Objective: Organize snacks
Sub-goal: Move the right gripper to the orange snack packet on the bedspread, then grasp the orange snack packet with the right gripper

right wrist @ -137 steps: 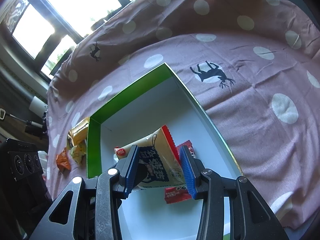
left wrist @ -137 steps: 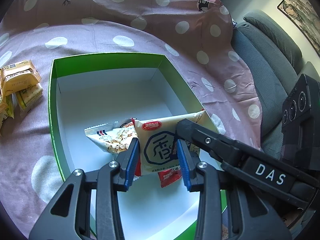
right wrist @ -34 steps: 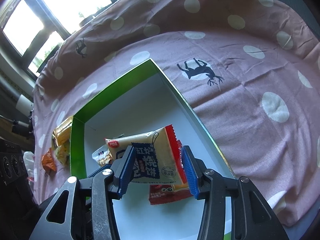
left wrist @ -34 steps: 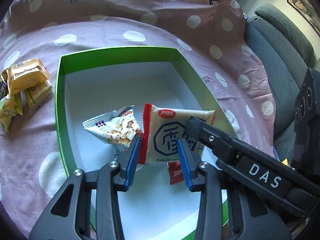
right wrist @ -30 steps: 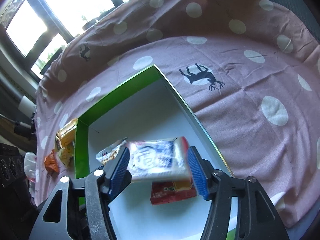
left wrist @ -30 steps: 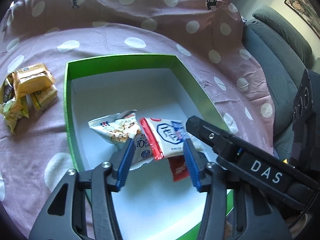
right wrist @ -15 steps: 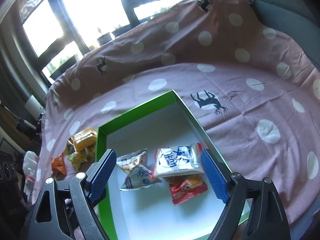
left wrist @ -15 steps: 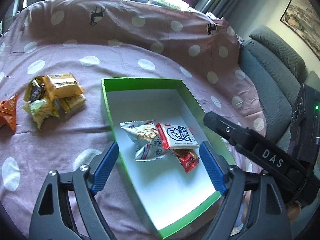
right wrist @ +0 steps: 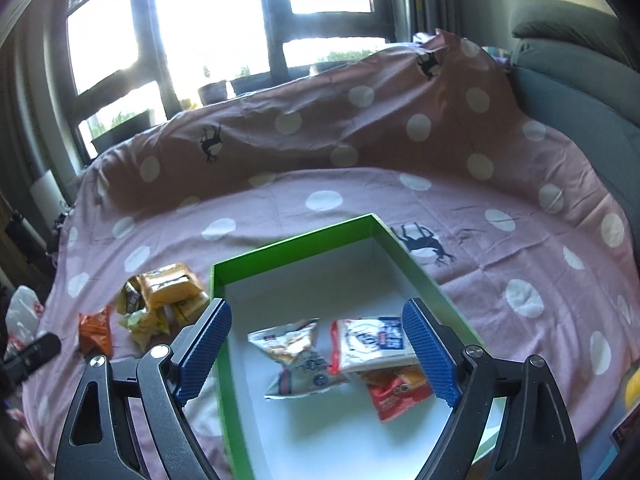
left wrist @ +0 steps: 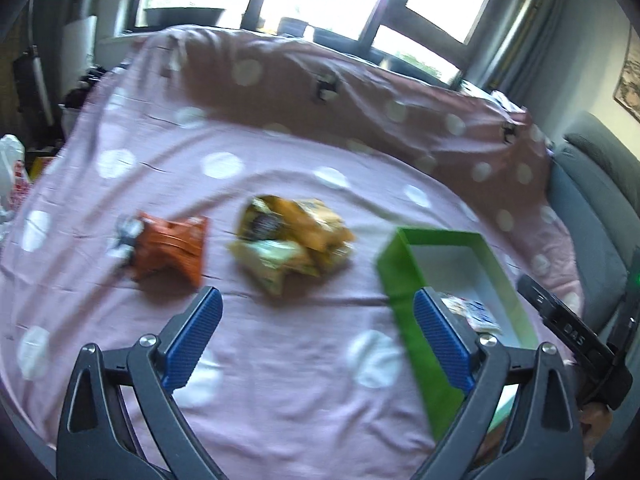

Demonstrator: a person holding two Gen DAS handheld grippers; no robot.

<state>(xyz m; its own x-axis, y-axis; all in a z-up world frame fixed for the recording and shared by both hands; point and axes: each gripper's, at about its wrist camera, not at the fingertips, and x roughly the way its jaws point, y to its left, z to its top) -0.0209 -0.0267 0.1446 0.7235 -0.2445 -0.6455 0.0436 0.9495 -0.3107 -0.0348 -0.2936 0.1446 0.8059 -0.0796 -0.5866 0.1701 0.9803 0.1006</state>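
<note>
My left gripper (left wrist: 316, 334) hangs spread wide and empty above the cloth (left wrist: 280, 380), touching nothing. My right gripper (right wrist: 316, 354) is just as wide and empty, hanging over the box (right wrist: 218, 276) with its near left corner between the jaws.

The step in hand, as I judge it, is fetching the next loose snack with the left. To do it well I should keep the jaws wide, come down over a single packet instead of the whole heap, and pinch it across its flat middle so the crinkly film does not slip. The left view is blurred, so I should steady before closing.

From the left wrist, the orange packet (left wrist: 168, 248) lies at about eleven o'clock and the yellow heap (left wrist: 292, 236) at twelve, both just beyond the fingertips; the heap is several packets overlapping, and I cannot count them. The box sits at two o'clock.

Inside the box, from the right wrist, three snacks lie between the jaws: a peanut bag (right wrist: 292, 340), a white biscuit pack (right wrist: 372, 344) partly over a red packet (right wrist: 394, 394).
</note>
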